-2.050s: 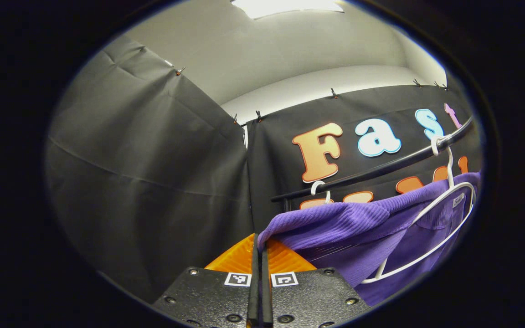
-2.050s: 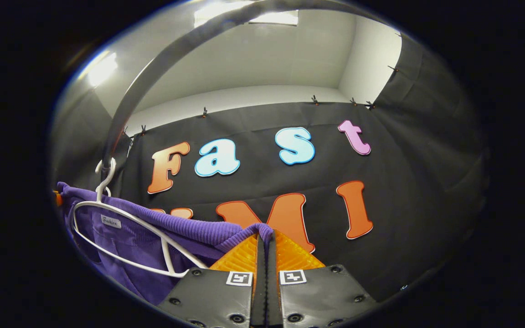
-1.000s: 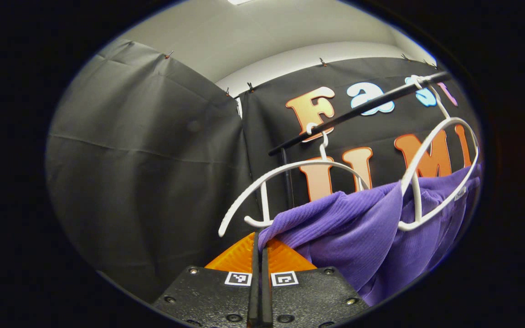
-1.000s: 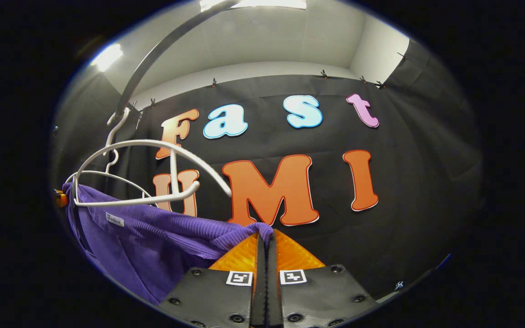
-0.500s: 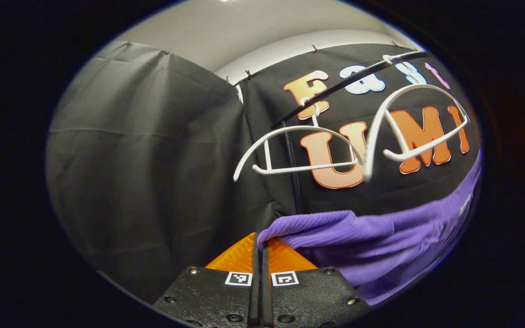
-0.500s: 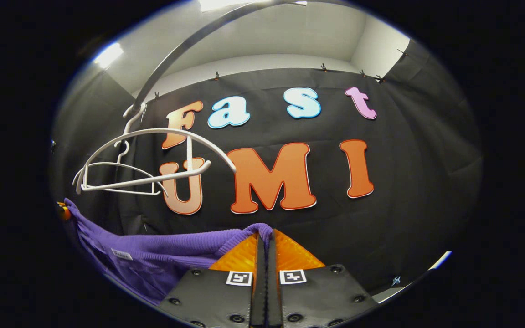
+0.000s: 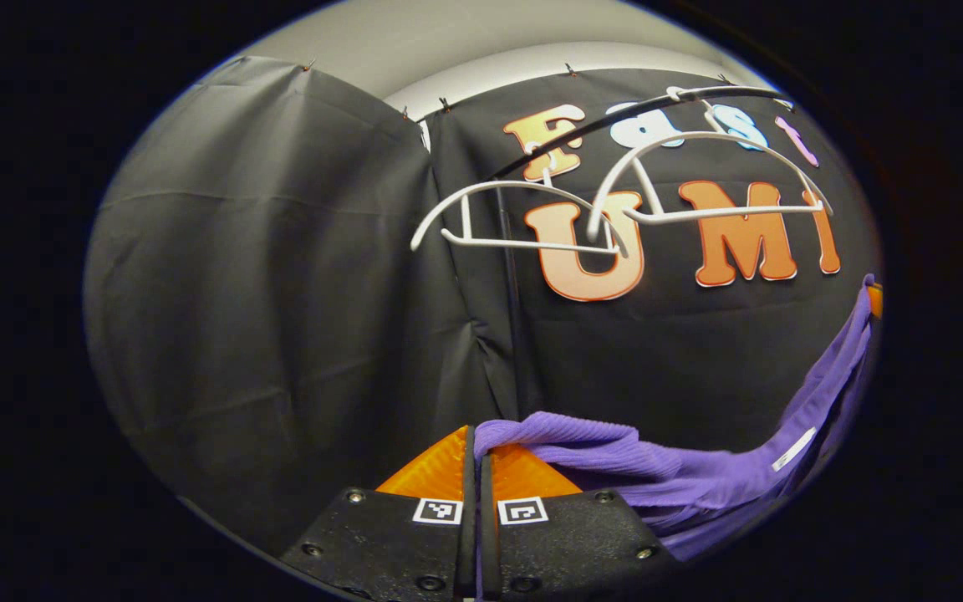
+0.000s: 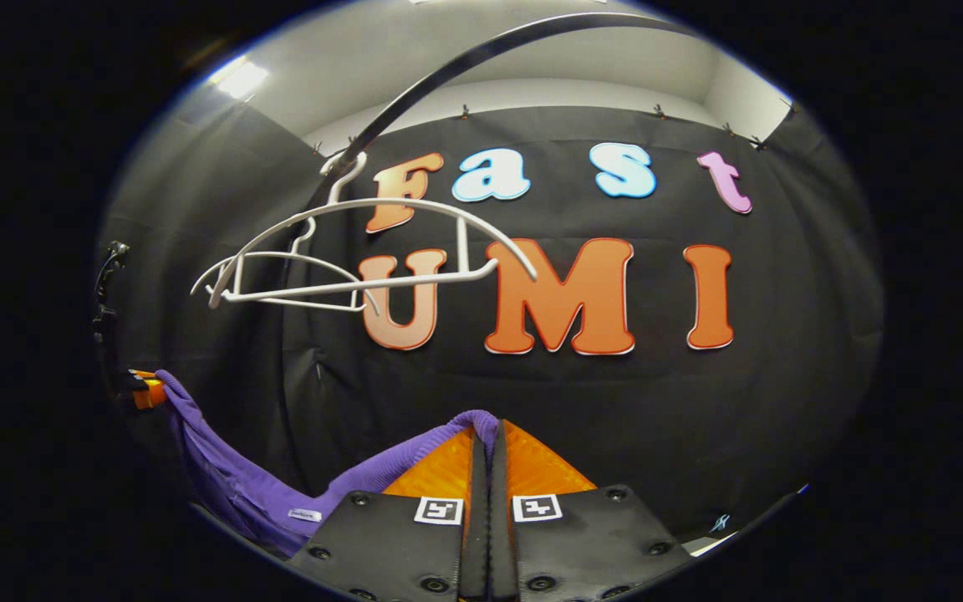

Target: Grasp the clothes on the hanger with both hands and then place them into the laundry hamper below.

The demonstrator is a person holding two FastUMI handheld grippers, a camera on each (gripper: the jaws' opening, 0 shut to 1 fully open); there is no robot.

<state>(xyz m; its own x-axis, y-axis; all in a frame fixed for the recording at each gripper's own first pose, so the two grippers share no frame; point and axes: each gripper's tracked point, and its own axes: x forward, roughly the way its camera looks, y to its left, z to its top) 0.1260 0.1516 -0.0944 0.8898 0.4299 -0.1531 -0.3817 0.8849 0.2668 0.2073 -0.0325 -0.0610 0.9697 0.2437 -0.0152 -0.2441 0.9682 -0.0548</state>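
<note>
the booth wall (image 7: pixel 281 293) of black cloth stands ahead of both grippers; the purple garment (image 7: pixel 699 477) hangs slack between them, off the hangers and well below them, sagging in the middle with a white tag showing on it; in the left gripper view it runs from that gripper's tips away to the right and up to the other gripper at the far edge; in the right gripper view the garment (image 8: pixel 222 477) runs from the tips down to the left and up to the far gripper; the black rail (image 8: pixel 465 63) arcs overhead, above and left of the right gripper; two white hangers (image 7: pixel 532 226) hang bare on it, up and ahead of the left gripper, one behind the other; left gripper (image 7: pixel 474 439) is clenched on a fold of the garment, both fingers pressed together on it; right gripper (image 8: pixel 488 426) likewise pinches the garment's other end at its tips.
</note>
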